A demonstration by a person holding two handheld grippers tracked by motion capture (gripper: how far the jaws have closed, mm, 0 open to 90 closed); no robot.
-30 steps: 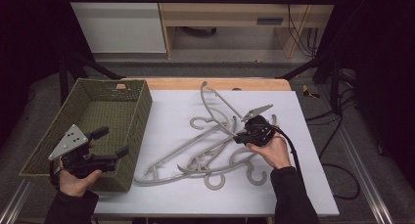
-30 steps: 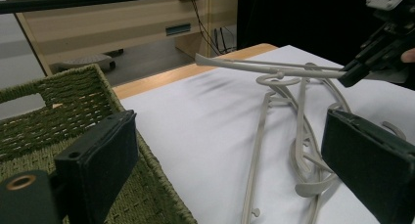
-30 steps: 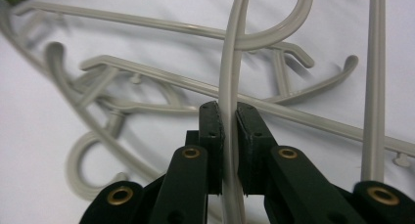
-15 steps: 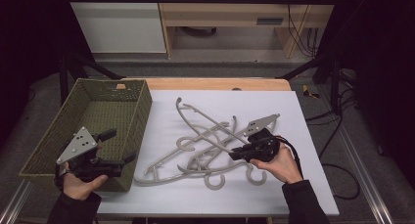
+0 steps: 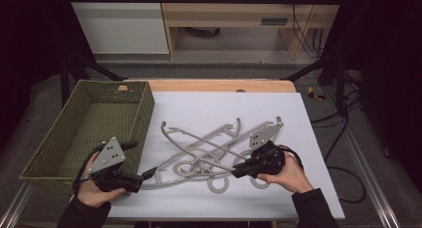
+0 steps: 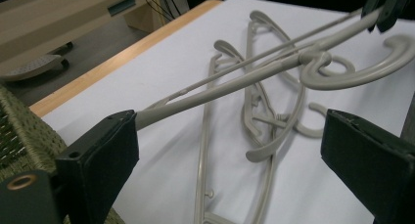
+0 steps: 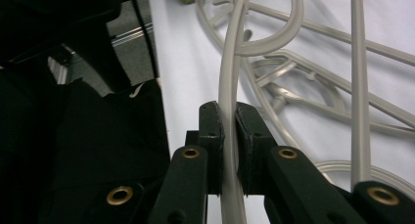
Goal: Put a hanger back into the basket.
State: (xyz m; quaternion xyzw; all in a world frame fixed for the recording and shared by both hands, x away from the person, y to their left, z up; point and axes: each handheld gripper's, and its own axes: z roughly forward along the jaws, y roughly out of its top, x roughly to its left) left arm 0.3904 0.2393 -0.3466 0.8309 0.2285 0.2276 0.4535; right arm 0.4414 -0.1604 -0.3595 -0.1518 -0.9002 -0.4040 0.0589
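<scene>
Your right claw (image 7: pixel 229 131) is clamped on a grey hanger (image 7: pixel 230 77); your left claw (image 6: pixel 235 160) gapes wide, the hanger's far end touching one pad.

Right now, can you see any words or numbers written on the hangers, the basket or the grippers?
No readable text anywhere.
Grey hangers: plain, no words or numbers.
Green woven basket: no label.
Left gripper and right gripper: their grey plates carry dark dots, not letters.
Small plate on the wooden furniture behind the table: too blurred to read.
</scene>
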